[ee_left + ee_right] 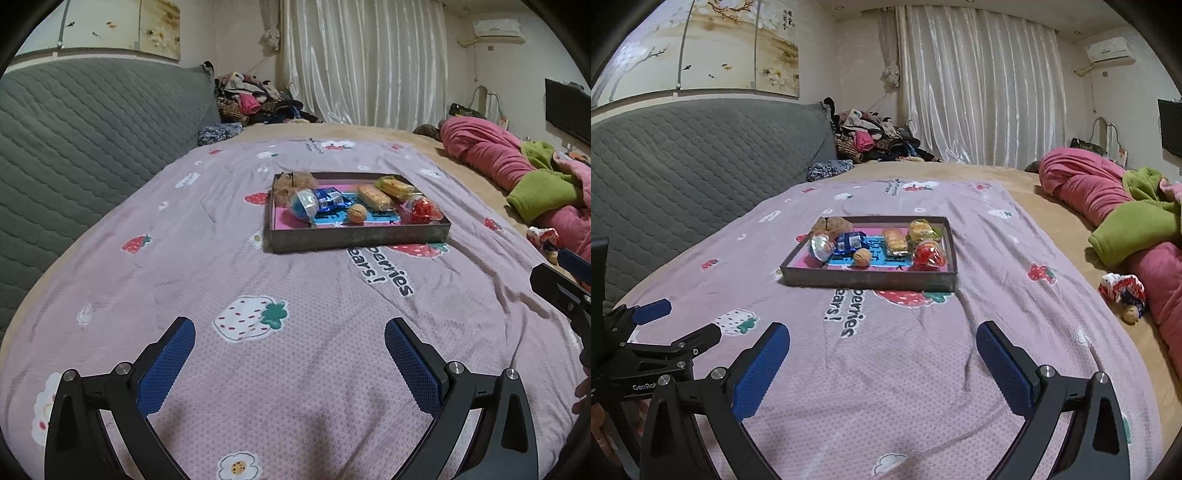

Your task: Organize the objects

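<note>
Two grippers point(290, 330) point(882, 334) agape w/ nubby blue pads; rectangular tray point(868, 277).

Right hand-held gripper point(882, 354) spread wide, empty, above pink bedspread point(923, 369); snack-filled tray point(868, 278) ahead; left hand-held gripper point(677, 323) alongside.

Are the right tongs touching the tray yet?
Apart. In the right wrist view the right tongs hang open over the bedspread, with a clear stretch of printed fabric between their tips and the near wall of the tray.
</note>
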`<move>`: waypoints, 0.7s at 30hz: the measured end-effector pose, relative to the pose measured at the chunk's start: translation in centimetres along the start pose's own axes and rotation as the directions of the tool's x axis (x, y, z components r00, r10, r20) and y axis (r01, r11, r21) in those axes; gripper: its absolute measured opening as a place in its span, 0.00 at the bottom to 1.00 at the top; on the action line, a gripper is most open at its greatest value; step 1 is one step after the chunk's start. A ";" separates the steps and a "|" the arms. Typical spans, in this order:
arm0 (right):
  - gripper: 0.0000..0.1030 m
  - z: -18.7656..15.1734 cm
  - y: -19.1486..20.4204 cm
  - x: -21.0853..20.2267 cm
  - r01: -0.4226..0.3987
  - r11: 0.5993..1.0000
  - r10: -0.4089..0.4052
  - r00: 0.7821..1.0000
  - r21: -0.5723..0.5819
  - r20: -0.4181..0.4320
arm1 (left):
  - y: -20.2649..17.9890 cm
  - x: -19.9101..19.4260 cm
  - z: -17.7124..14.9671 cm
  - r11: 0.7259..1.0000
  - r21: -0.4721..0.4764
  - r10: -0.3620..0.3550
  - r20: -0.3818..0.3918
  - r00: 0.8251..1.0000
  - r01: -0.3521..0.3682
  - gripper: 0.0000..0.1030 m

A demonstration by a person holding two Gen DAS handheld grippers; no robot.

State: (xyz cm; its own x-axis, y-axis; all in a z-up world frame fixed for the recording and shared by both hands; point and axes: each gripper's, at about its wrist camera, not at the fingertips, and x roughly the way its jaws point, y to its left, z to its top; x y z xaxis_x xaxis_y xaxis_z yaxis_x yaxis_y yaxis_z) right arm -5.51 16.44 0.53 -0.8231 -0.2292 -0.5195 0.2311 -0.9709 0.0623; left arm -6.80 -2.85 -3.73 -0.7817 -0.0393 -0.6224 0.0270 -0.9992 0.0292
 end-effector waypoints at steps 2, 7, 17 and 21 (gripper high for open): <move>0.99 -0.2 -0.2 0.3 0.001 1.000 -0.001 1.000 0.000 -0.003 | -0.2 0.2 0.0 1.000 -0.002 -0.004 0.003 1.000 0.004 0.99; 0.99 -1.1 -0.4 0.9 -0.003 1.000 0.003 1.000 -0.003 0.016 | -0.6 0.7 -0.2 1.000 0.002 -0.002 0.018 1.000 0.002 0.99; 0.99 -2.4 -0.1 2.8 0.009 1.000 -0.010 1.000 -0.016 -0.026 | -0.3 2.7 -0.7 1.000 -0.023 -0.012 -0.010 1.000 0.012 0.99; 0.99 -2.8 -0.7 3.5 0.017 1.000 -0.017 0.999 -0.002 -0.042 | -0.3 3.3 -0.8 1.000 -0.026 -0.018 -0.021 1.000 0.018 0.99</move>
State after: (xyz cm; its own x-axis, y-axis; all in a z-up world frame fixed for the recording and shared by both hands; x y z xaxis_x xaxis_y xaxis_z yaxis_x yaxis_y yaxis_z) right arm -7.09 16.48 -3.68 -0.8042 -0.2099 -0.5560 0.2184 -0.9745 0.0520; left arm -8.87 -2.66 -6.47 -0.7689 -0.0213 -0.6390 0.0295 -0.9996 -0.0022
